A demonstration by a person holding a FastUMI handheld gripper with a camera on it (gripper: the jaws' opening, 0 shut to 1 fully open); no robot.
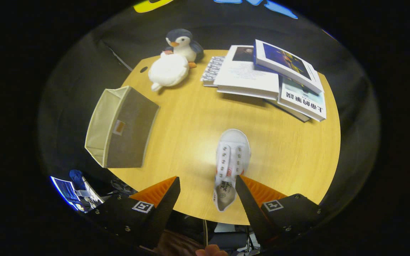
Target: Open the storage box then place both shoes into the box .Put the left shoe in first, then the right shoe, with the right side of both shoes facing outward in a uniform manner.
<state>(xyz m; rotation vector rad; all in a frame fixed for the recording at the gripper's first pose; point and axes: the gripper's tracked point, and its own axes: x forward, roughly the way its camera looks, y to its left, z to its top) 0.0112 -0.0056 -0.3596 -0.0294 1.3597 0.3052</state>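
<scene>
Gripper (208,183): we hold our fingers spread, grasping nothing.
Shoe (230,163): between our fingertips, against the right finger.
Storage box (121,128): open, beyond our left finger.

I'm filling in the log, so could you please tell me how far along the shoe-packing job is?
Done: the storage box stands open on the table; its visible part holds no shoe. In hand: the gripper hangs open above one white shoe, which lies near the right-hand finger, not gripped. Left: this shoe must still go in; only one shoe is visible.
</scene>
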